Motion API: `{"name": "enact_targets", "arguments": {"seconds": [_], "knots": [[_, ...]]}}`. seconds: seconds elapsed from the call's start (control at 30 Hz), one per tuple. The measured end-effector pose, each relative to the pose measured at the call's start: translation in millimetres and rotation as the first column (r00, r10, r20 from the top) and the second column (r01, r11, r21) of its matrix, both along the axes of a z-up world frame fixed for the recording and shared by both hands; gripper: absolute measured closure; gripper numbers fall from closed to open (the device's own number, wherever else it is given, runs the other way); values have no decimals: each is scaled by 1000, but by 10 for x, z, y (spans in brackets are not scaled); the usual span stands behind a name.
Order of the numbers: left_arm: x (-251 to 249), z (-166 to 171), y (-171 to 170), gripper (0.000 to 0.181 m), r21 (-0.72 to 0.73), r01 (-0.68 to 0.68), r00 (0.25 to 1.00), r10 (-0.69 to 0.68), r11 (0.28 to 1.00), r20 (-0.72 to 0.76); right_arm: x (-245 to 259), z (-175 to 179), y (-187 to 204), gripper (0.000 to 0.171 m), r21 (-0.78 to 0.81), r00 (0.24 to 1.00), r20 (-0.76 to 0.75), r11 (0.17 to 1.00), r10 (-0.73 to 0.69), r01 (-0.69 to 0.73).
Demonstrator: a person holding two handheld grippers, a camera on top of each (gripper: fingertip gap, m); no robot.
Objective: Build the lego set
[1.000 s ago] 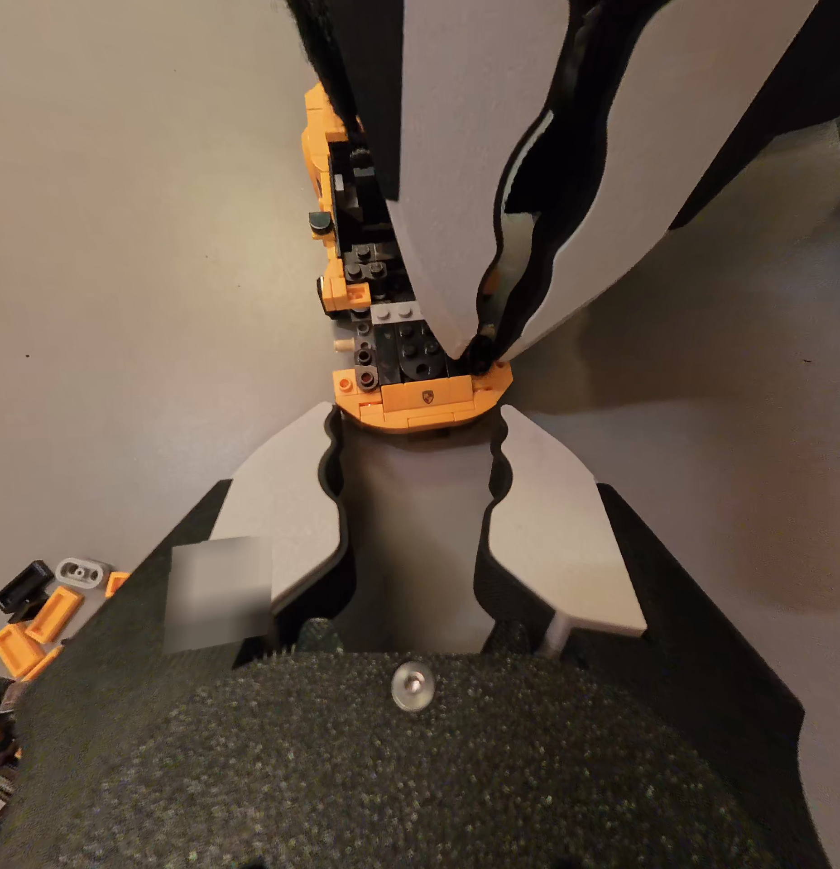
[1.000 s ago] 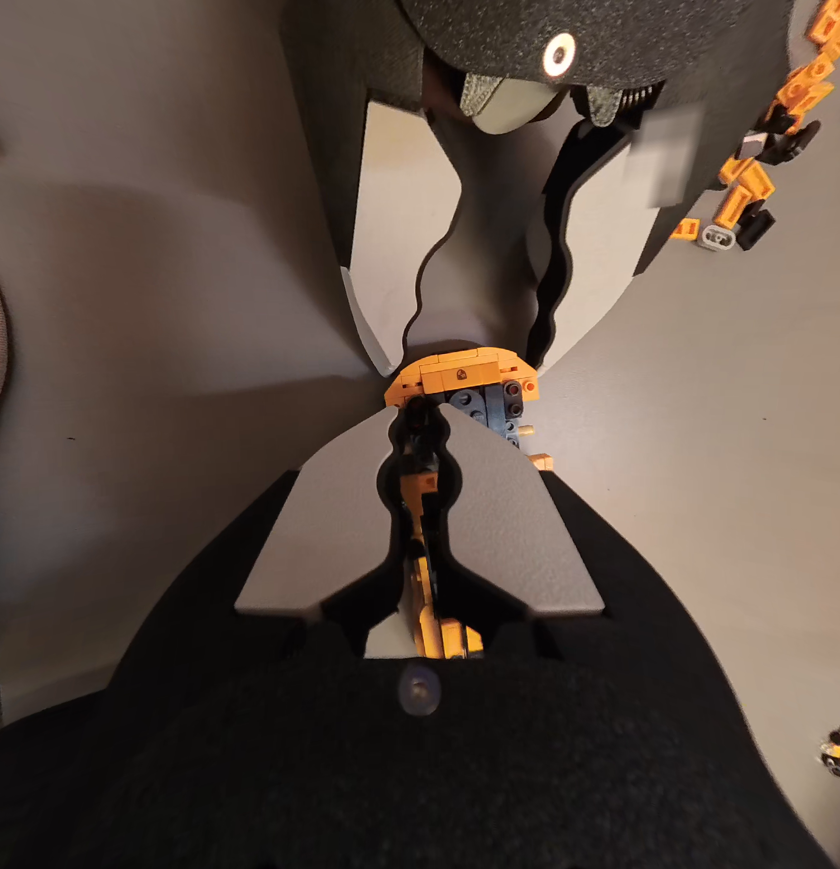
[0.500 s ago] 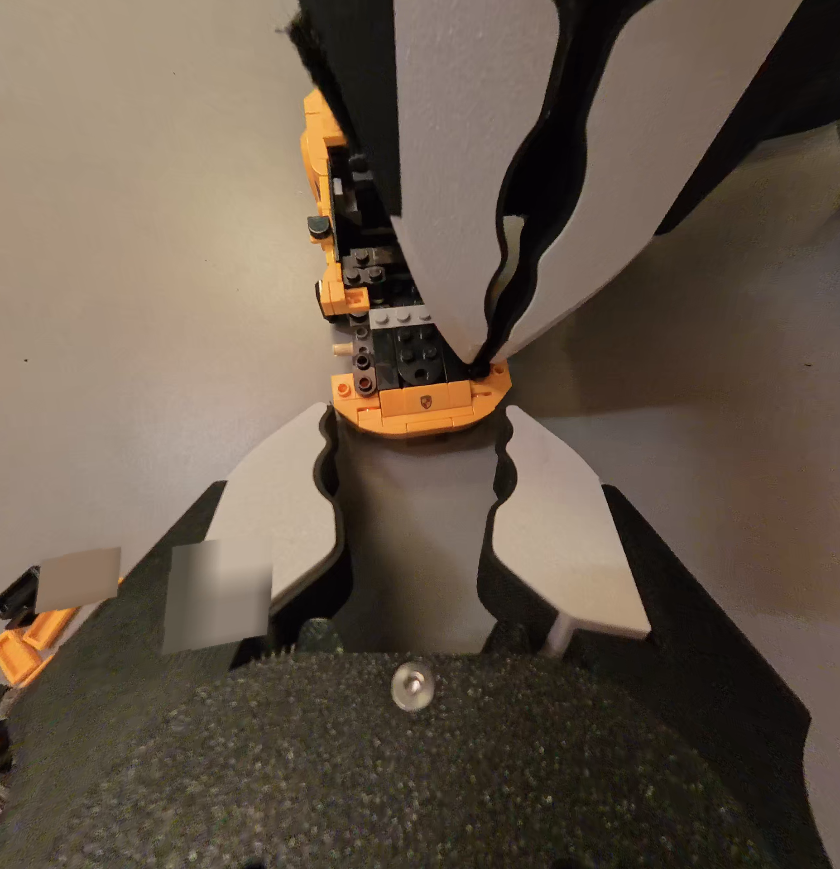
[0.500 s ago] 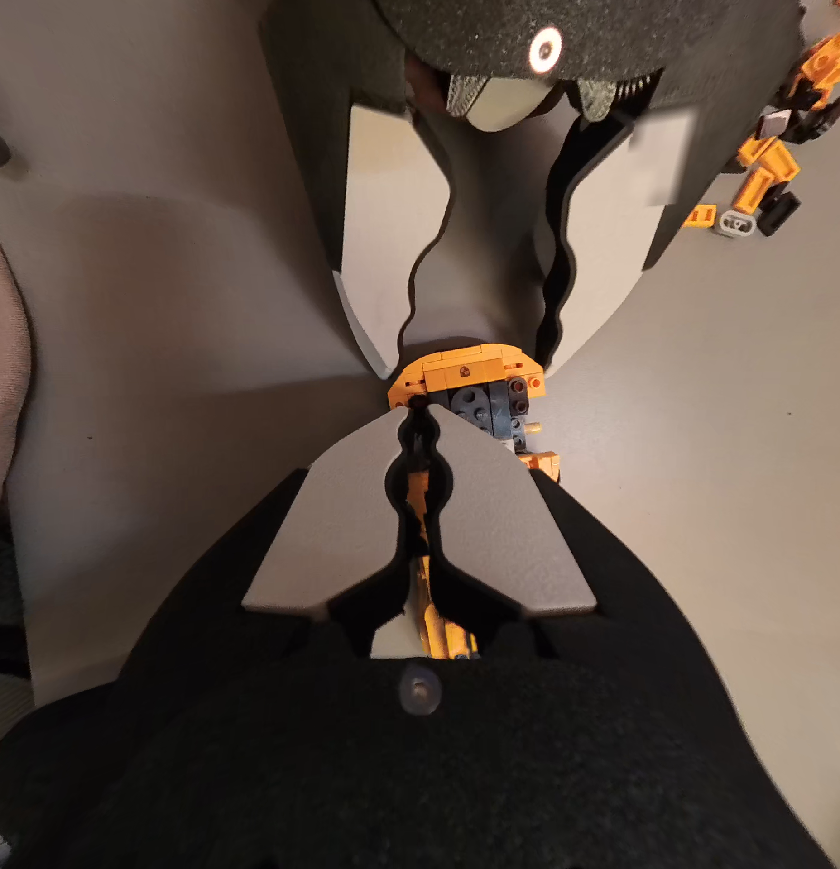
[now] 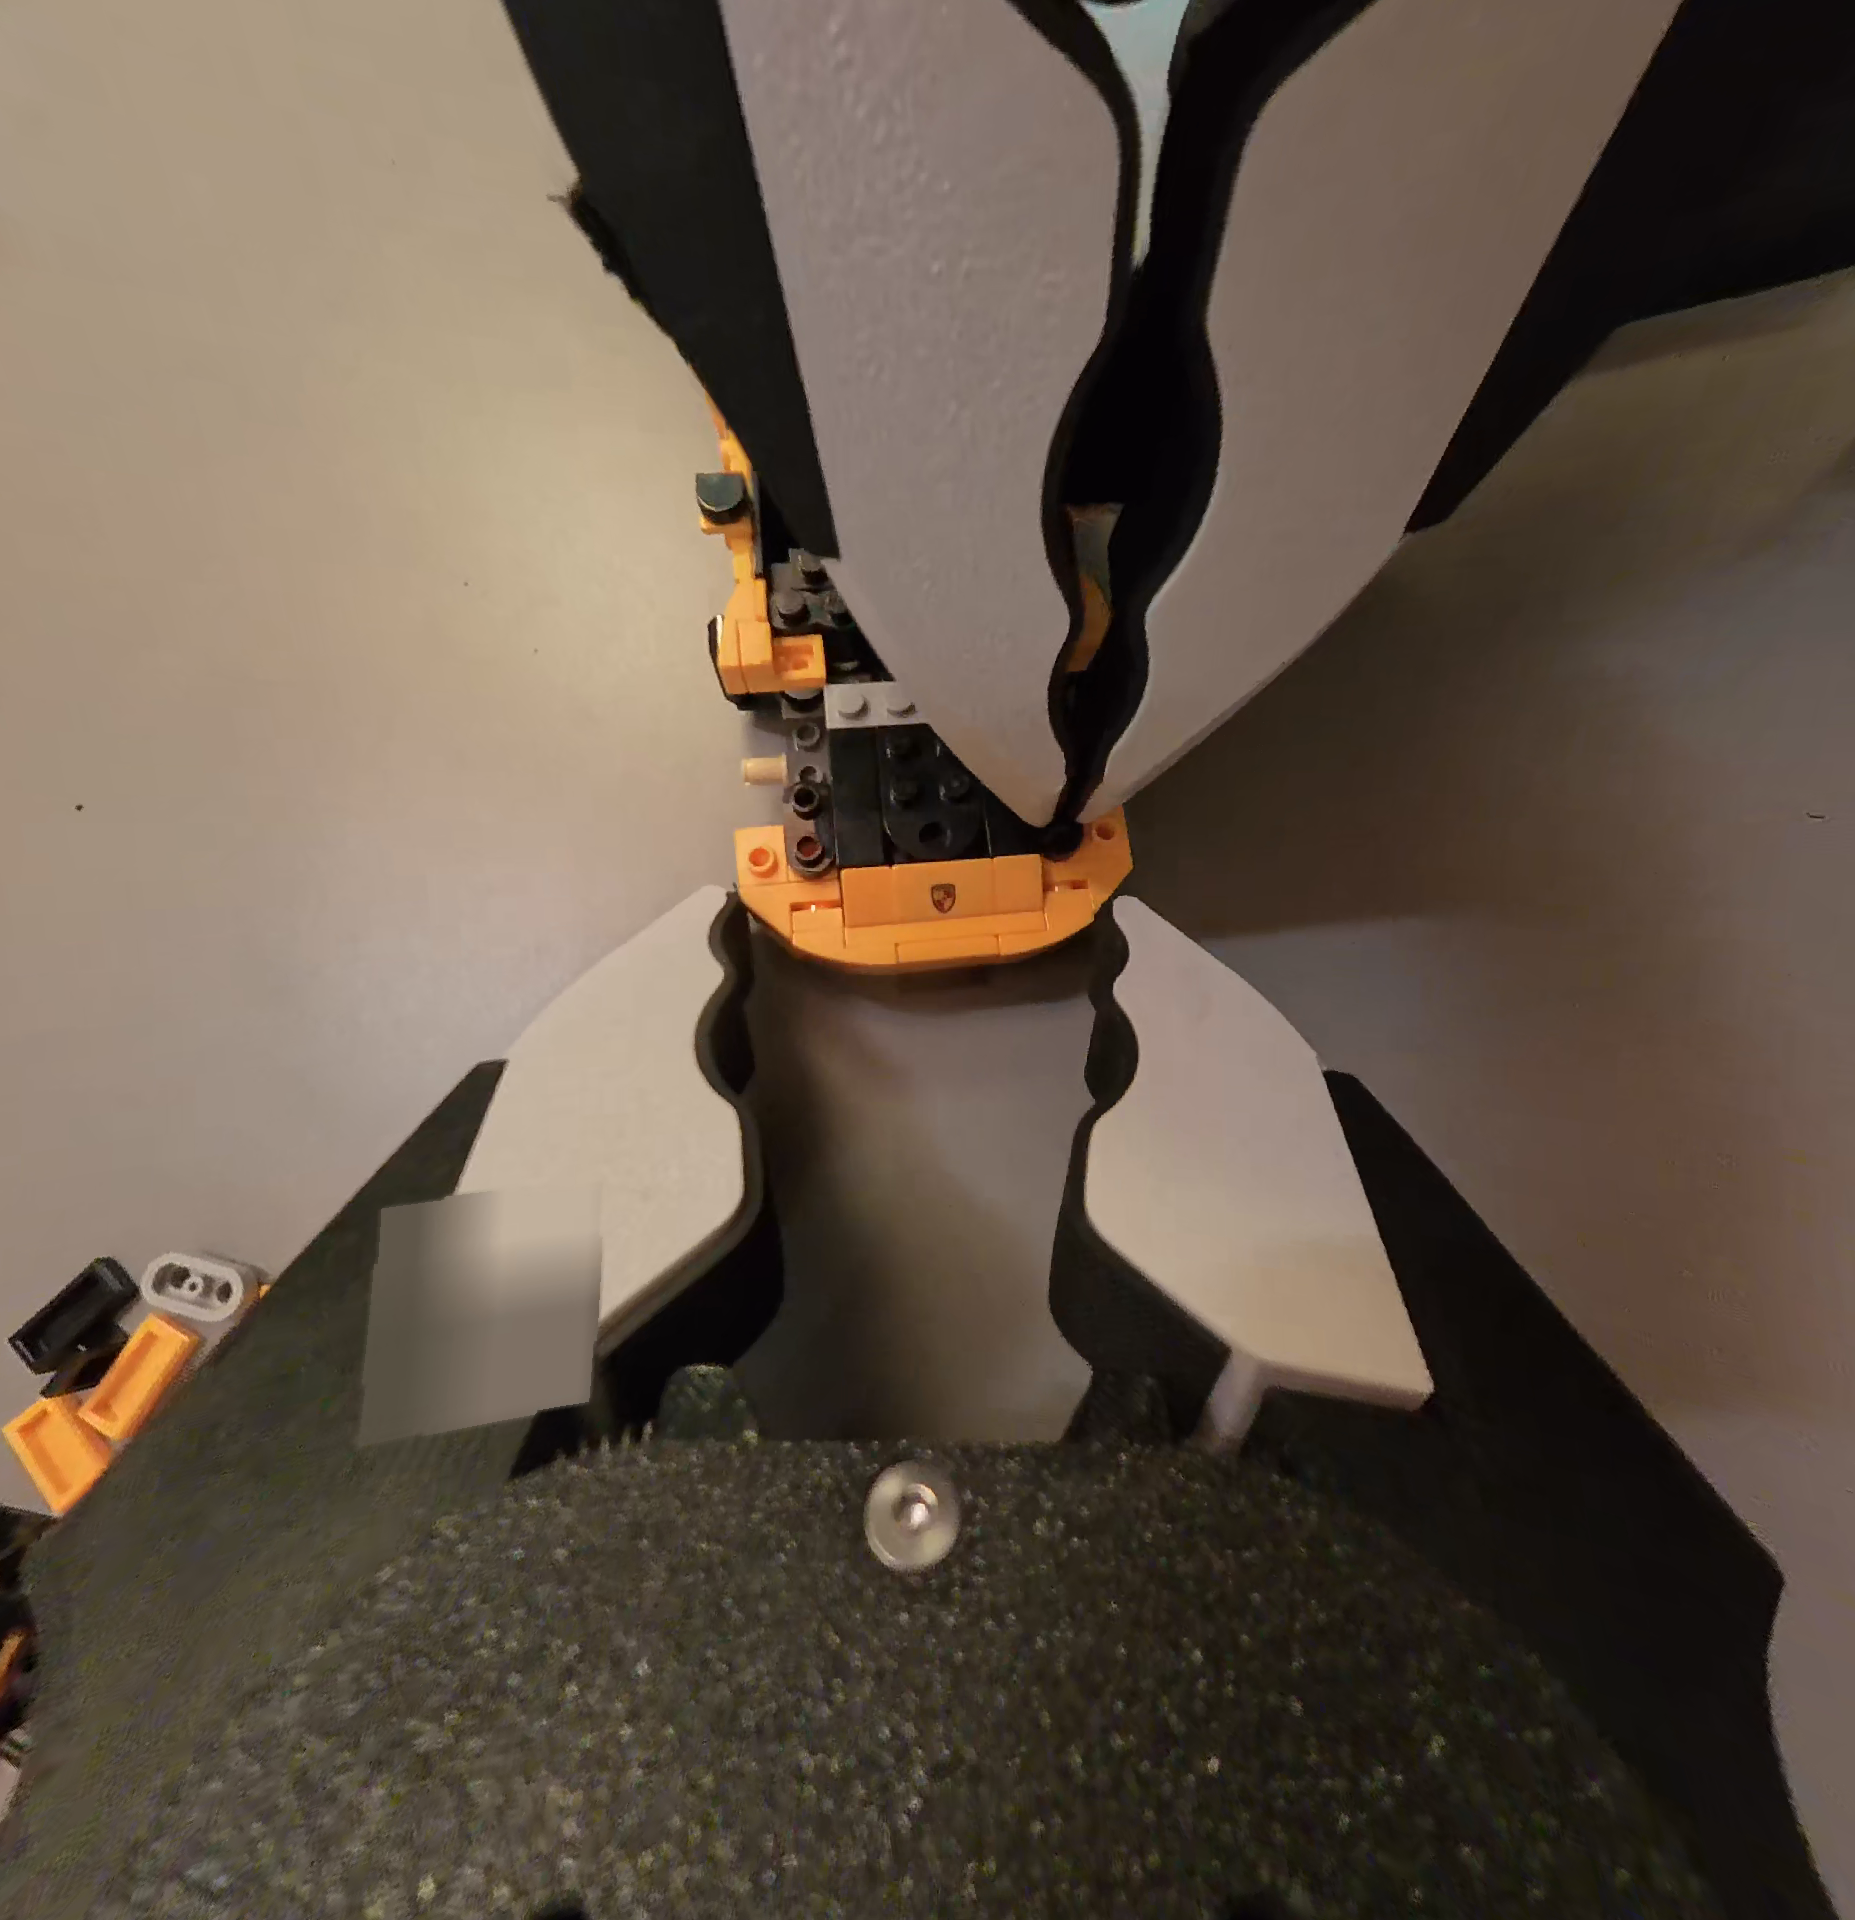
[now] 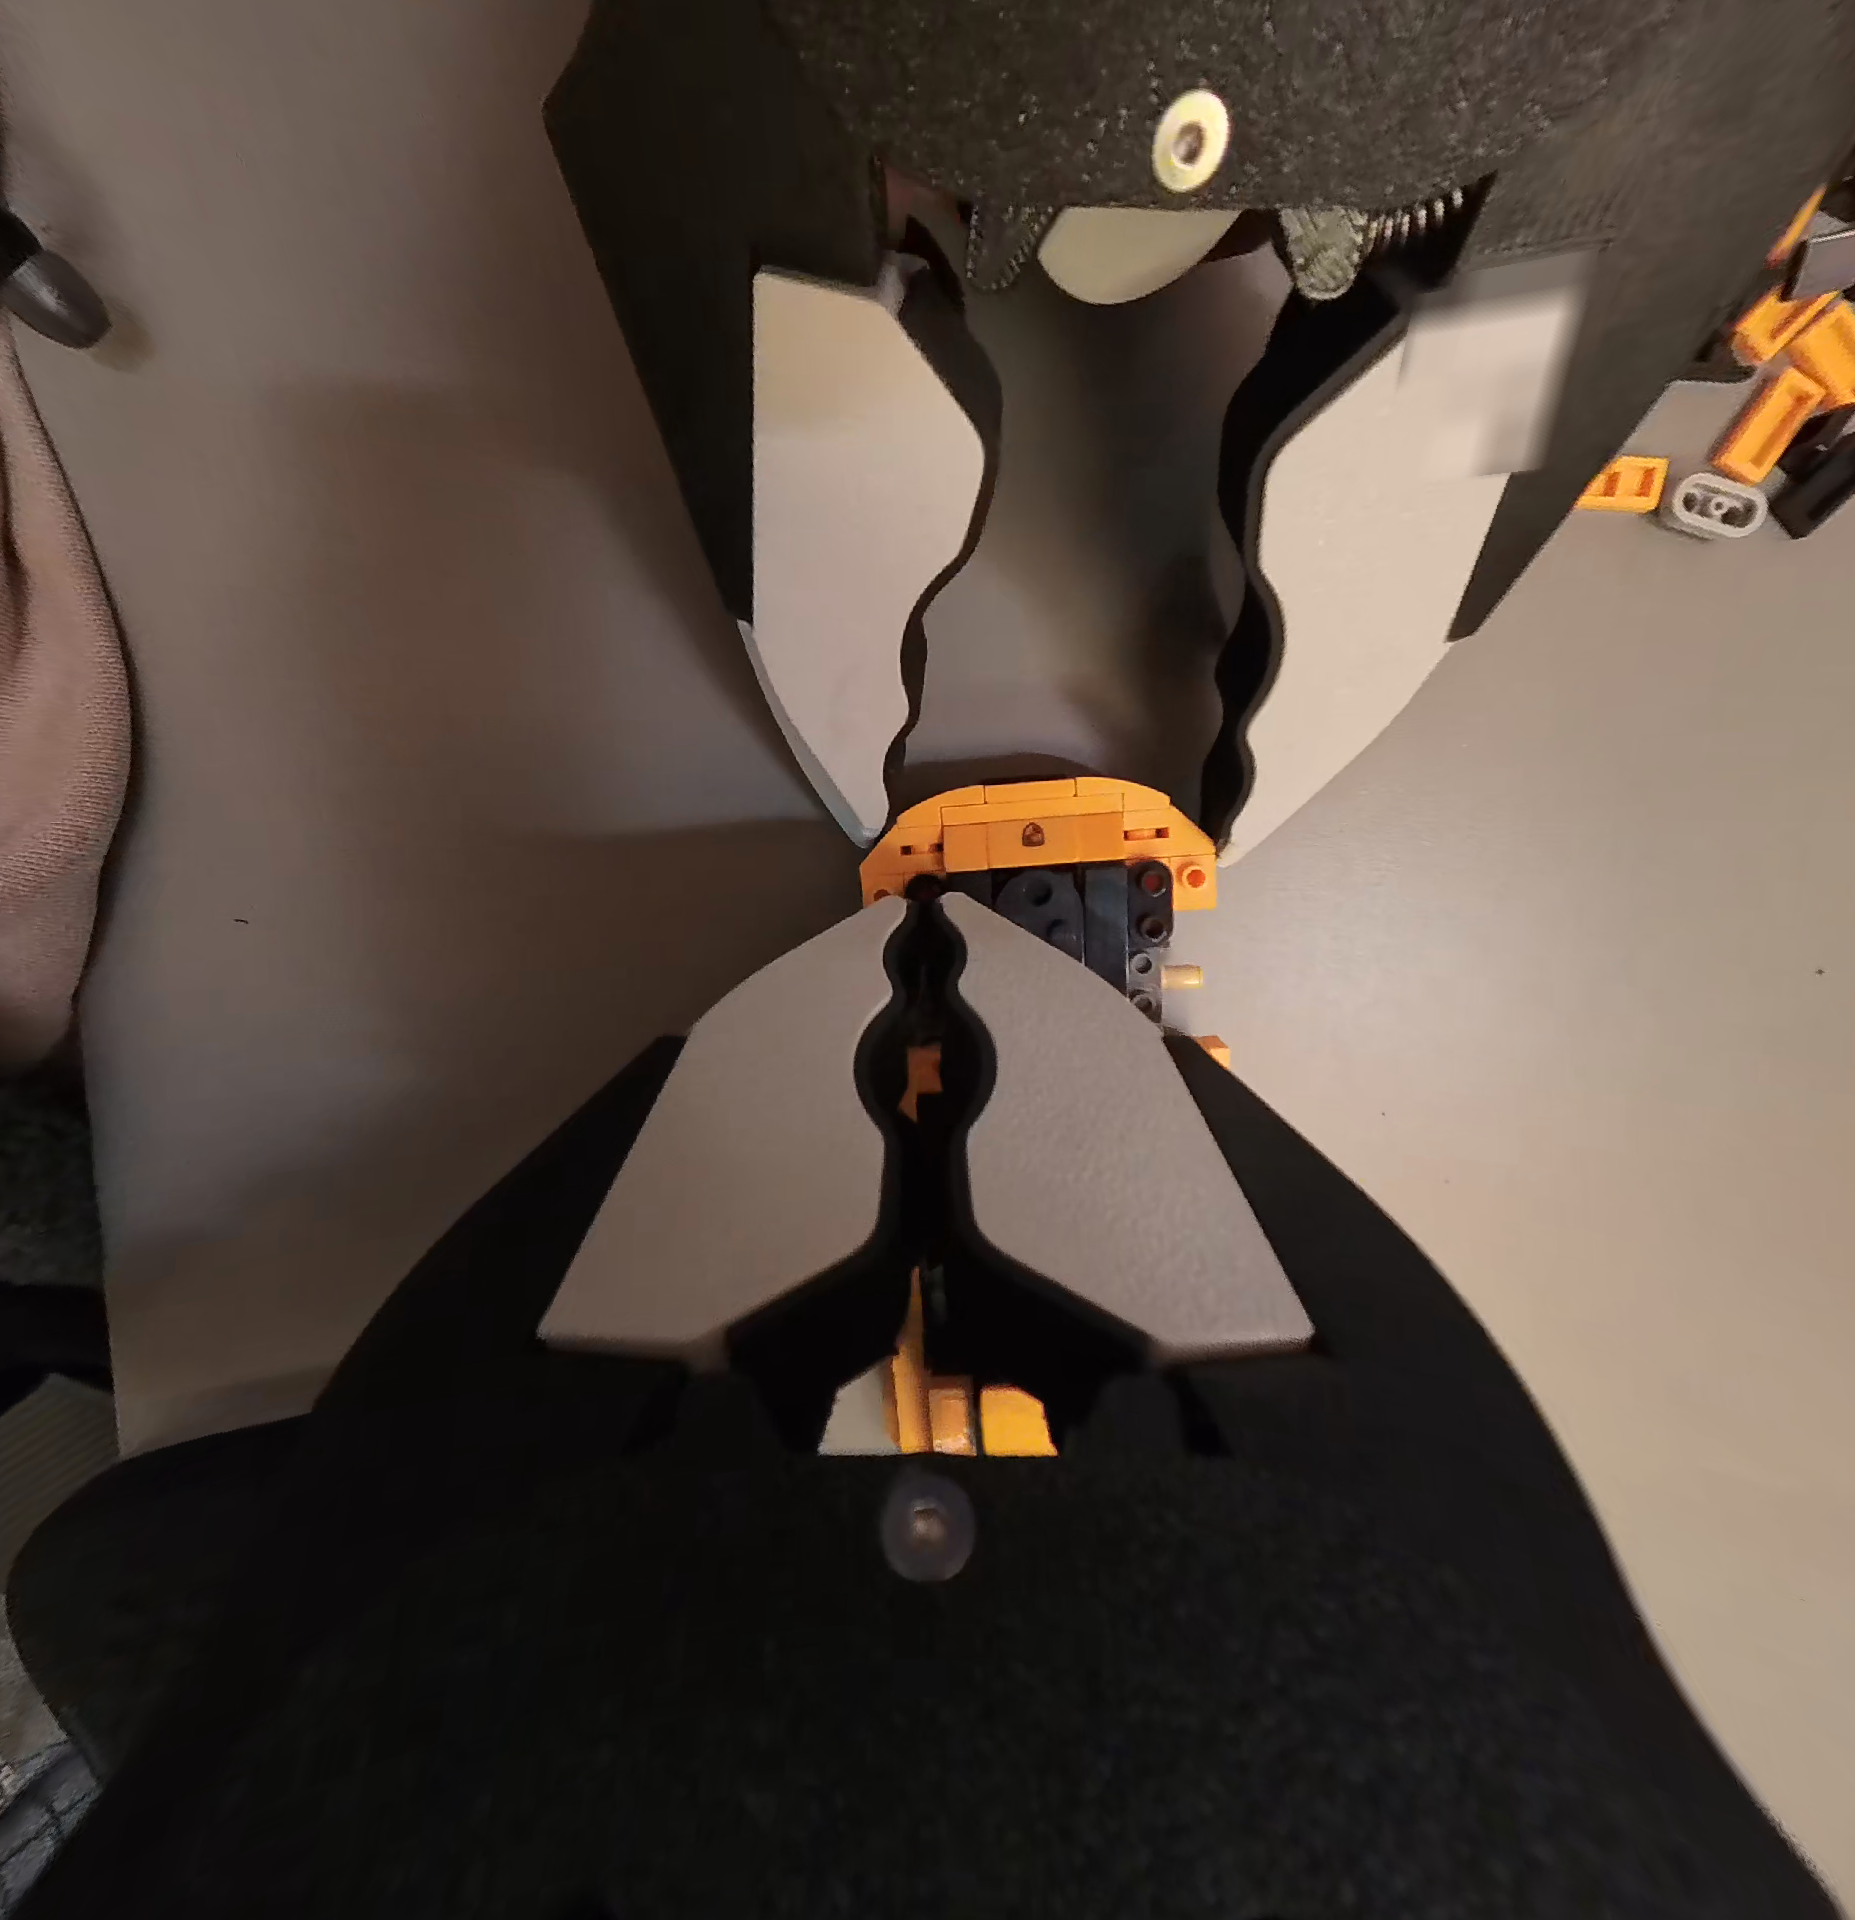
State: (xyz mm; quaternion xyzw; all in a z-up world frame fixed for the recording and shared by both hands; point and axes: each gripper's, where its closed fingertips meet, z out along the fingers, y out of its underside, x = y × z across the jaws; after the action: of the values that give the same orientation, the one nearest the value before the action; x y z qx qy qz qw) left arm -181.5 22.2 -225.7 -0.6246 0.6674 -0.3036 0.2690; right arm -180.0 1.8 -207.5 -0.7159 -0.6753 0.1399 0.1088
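We work on a plain grey table (image 5: 279,520) with the two grippers facing each other across the build. Our left gripper (image 5: 918,925) has its claw spread wide, its two tips flanking the rounded orange nose of the model. Our right gripper (image 6: 923,904) comes from the opposite side with its claw pinched together on a small black piece at the model's front corner. The orange and black lego car (image 5: 923,862) lies on the table between the two grippers, most of its body hidden under our right one. Smallest, a cluster of loose orange, black and grey bricks (image 5: 102,1351) sits well apart from the car, beside our left gripper's body.
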Motion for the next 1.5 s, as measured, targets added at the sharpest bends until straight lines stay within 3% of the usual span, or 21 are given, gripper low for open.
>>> {"name": "enact_targets", "arguments": {"seconds": [0.8, 0.93, 1.07, 1.23, 1.33, 1.5], "knots": [[-8, 5, -15, 119, -21, 5, 1000, -5, 1000, 19, -5, 13, -1, 171, 33, 997, -40, 997, -62, 63], [-53, 14, -55, 115, -44, 33, 999, -32, 998, 23, 102, 185, 49, 154, 97, 979, -121, 980, -164, 176], [-106, 37, -72, 117, -66, 69, 997, -67, 995, 34, 537, 402, 130, 134, 192, 895, -232, 884, -380, 425], [-96, 24, 23, 116, -55, 64, 998, -63, 996, 28, 1142, 139, -5, 118, 195, 753, -259, 731, -605, 654], [-71, 13, 12, 125, -37, 83, 996, -82, 996, 21, 1190, 114, 69, 130, 195, 732, -336, 716, -593, 670], [-80, -6, -47, 131, 16, 113, 993, -114, 993, 12, 1176, 124, 263, 136, 190, 814, -355, 817, -459, 544]]}}
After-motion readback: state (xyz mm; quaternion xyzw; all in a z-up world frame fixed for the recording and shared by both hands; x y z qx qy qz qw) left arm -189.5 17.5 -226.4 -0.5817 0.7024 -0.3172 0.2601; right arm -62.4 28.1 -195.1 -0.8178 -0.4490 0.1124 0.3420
